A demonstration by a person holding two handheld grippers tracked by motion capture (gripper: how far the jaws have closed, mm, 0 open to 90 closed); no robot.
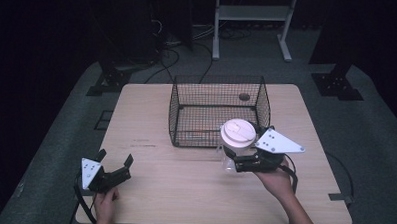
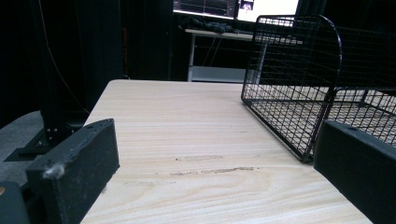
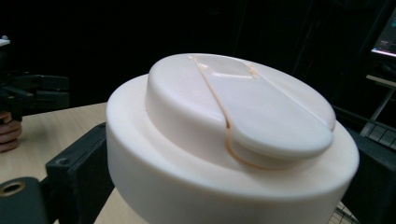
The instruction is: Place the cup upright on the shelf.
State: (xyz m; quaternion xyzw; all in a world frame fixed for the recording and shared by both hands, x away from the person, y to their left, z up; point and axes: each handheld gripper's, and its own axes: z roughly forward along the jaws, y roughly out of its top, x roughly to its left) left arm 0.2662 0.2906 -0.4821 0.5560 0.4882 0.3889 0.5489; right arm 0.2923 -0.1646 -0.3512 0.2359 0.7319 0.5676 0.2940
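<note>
right hand-held gripper [image 1: 235,161] pinches white-lidded jar [image 1: 237,136] at basket [image 1: 179,114] edge; left hand-held gripper [image 1: 115,164] spread.

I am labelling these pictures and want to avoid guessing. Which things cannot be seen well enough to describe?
- Jar contents: in the high view its white lid and the right hand-held gripper cover the clear body.
- Jar body: the right gripper view cuts it off at the bottom edge.
- Small red item in the wire basket: too small, behind mesh.

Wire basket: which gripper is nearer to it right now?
Right. The right gripper holds a white-lidded jar against the wire basket's near right corner; the left gripper sits open, well off its near-left side.
</note>
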